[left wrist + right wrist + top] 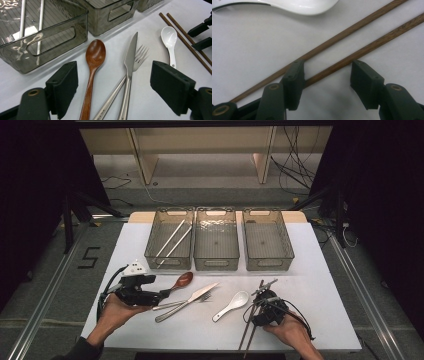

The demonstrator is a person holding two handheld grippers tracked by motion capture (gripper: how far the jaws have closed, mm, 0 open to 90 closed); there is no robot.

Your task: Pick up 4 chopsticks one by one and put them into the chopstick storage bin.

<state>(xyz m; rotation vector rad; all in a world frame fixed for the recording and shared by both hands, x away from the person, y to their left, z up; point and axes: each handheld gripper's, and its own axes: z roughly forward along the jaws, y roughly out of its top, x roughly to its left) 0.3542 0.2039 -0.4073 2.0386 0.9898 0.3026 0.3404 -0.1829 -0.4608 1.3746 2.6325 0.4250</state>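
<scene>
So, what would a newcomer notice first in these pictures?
Probably the three clear bins in a row at the back of the white table, the left one holding two white chopsticks. Next, the loose cutlery in front: a wooden spoon, and brown chopsticks under the right gripper.

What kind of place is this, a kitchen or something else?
Probably a lab or recording workspace, not a kitchen: a white table set with cutlery and three clear bins, loose cables on the floor, and dark screens to either side.
</scene>
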